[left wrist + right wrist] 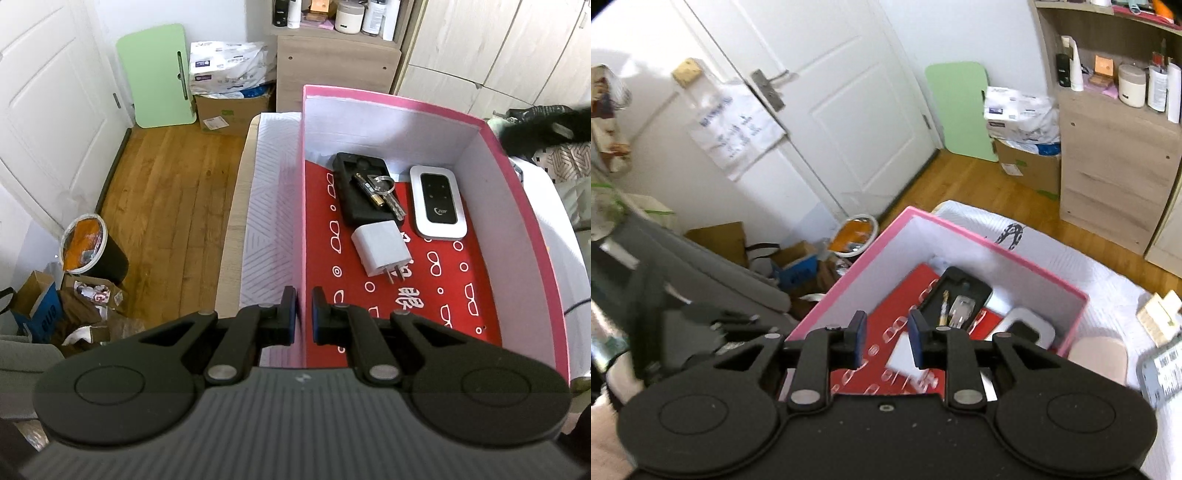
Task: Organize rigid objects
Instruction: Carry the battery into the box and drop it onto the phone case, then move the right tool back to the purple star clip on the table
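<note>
Now left claw (303, 314) clamps thin pink box (524, 206) wall; stiff card, light. Right claw (886, 341) released, empty.

L gripper (304, 308) tilted steeply down, jaws nearly together, clamped on a thin upright wall (pads either side of it). R gripper (886, 338) angled down too, jaws apart w/ nothing between them; its view is blurred.

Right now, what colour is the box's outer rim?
Pink, on the box; clearest in the left wrist view.
</note>
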A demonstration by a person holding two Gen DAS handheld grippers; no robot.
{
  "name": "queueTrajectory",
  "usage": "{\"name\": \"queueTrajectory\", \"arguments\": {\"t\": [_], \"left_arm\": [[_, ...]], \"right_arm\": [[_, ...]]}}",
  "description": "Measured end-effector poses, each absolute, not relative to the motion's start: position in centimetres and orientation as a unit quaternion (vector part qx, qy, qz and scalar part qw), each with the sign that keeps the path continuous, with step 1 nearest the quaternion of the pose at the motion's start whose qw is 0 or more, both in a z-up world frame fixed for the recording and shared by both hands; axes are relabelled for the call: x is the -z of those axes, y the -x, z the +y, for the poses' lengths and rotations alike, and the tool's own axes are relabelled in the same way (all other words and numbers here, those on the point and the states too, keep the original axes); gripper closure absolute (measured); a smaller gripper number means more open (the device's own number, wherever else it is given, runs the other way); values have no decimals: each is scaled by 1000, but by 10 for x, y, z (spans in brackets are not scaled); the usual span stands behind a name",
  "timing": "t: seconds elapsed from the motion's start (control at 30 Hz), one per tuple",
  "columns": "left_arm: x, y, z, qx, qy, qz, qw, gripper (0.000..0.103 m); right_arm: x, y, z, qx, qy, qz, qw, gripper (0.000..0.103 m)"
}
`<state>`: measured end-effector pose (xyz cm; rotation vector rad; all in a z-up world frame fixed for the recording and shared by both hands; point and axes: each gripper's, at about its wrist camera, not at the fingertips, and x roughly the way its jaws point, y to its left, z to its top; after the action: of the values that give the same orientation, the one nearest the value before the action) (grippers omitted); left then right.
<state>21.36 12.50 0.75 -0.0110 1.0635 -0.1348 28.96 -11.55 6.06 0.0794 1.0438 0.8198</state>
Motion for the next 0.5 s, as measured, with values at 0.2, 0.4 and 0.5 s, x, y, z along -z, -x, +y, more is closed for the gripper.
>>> {"name": "queueTrajectory", "arguments": {"t": [0.2,0.4,0.5], "left_arm": [[-8,-213,123,57,7,505,861,95],[-8,-212,125,60,10,505,861,95],[-8,-212,125,62,9,504,861,95]], "right_arm": [[-68,-252,-163,-390,-96,505,763,71],[-59,-217,-220,-329,-116,497,794,66],[-40,-205,-243,-289,-119,501,807,66]]}}
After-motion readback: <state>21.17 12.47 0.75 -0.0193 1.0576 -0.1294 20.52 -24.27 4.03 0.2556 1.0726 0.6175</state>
